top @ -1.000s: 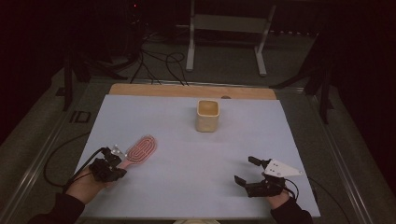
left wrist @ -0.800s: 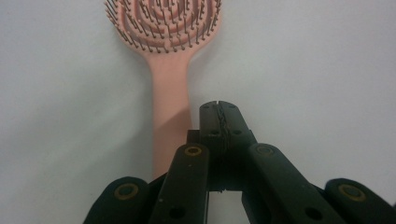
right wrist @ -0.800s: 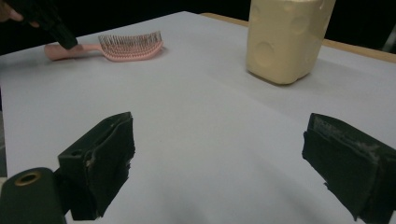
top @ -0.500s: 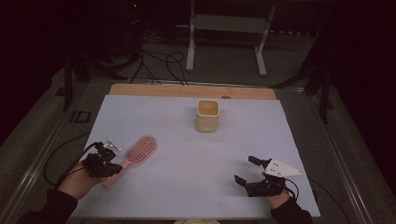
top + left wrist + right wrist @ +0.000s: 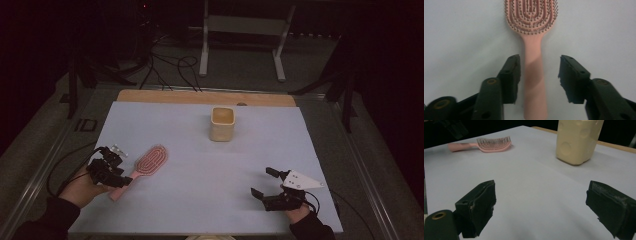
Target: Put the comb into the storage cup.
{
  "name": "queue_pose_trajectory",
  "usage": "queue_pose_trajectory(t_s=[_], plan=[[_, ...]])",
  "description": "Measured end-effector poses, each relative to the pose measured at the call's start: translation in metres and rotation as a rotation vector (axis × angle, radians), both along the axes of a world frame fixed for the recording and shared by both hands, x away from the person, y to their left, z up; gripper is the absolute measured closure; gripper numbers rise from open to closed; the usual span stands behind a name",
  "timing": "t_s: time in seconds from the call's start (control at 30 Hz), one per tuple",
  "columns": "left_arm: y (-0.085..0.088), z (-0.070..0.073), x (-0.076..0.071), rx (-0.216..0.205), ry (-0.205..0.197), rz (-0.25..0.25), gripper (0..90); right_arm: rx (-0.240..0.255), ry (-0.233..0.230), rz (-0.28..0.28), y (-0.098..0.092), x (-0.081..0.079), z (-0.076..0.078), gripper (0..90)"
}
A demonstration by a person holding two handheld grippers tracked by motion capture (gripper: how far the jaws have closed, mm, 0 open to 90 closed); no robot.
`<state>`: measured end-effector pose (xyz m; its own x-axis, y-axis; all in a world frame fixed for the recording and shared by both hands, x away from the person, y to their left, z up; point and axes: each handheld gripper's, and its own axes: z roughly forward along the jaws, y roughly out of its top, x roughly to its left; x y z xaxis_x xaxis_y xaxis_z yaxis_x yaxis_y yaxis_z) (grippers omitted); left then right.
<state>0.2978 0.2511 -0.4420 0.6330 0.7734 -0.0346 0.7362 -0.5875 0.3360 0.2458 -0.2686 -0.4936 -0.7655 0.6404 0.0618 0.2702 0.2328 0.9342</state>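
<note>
Hairbrush handle lies between the left gripper's jaws, axis running straight ahead.
Left gripper [image 5: 539, 77], just been opening, stands half-open astride the pink hairbrush [image 5: 532, 50], which lies flat on the tabletop [image 5: 200, 200], unheld; right gripper [image 5: 272, 186] wide open, well apart.

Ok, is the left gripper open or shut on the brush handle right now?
Open. The left gripper has just been opening; its fingers stand either side of the pink brush handle with gaps, not pressing it.
</note>
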Motion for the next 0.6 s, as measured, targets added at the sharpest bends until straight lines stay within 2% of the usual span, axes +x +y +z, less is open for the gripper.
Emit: queue_pose_trajectory(t_s=[0.13,0.33,0.43,0.5,0.6], plan=[[-0.001,0.0,0.002,-0.002,-0.004,0.011,43.6,-0.004,0.004,0.0,0.0,-0.001,0.0,8.9],[-0.005,0.001,0.006,0.006,-0.008,0.031,19.5,-0.007,0.0,0.003,0.0,-0.001,0.0,8.9],[-0.007,0.0,0.008,-0.01,0.018,0.015,12.5,-0.003,0.004,0.001,0.0,0.0,0.0,8.9],[-0.007,-0.001,0.01,-0.019,0.043,-0.011,1.7,-0.007,0.001,0.004,0.0,-0.001,0.0,8.9],[-0.01,-0.005,0.012,-0.005,0.048,-0.009,1.2,-0.002,0.003,0.002,0.0,0.0,0.0,8.9]])
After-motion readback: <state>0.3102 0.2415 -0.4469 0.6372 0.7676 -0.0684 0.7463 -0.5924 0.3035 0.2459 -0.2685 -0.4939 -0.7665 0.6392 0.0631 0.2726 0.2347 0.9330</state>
